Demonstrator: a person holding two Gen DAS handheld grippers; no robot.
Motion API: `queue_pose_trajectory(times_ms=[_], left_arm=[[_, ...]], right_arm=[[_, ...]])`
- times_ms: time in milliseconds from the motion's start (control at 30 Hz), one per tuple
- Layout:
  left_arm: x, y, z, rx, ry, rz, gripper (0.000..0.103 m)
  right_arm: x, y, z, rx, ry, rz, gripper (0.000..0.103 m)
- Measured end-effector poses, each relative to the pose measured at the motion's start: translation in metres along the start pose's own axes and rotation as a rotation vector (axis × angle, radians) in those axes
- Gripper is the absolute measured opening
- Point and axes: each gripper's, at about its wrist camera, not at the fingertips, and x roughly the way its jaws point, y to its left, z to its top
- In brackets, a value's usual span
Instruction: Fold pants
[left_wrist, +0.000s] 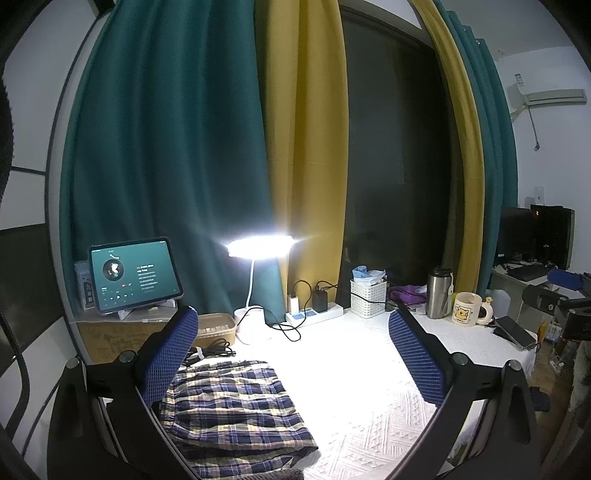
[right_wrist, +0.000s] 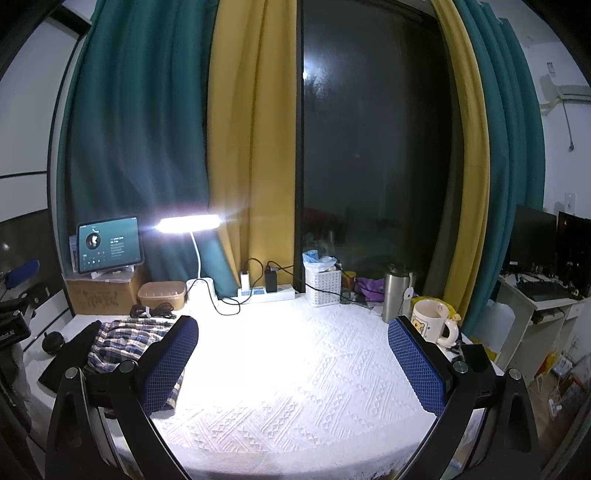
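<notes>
The blue and cream plaid pants lie folded in a flat pile on the white textured tablecloth, low and left in the left wrist view. My left gripper hangs open above the table, its left pad over the pile's left edge, nothing between the fingers. In the right wrist view the same pants lie at the left, partly behind the left finger. My right gripper is open over the bare cloth, empty. A black item lies beside the pants.
At the table's back stand a lit desk lamp, a tablet on a cardboard box, a power strip, a white basket, a steel flask and a mug. A phone lies at the right edge.
</notes>
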Motion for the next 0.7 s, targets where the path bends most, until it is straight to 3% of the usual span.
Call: queue_pose_trajectory(times_ms=[700], left_arm=[[0.0013,0.0009,-0.0014,0.003,0.001,-0.01,0.102]], right_arm=[[0.0001,0.0015,-0.0007,0.002,0.001,0.0,0.103]])
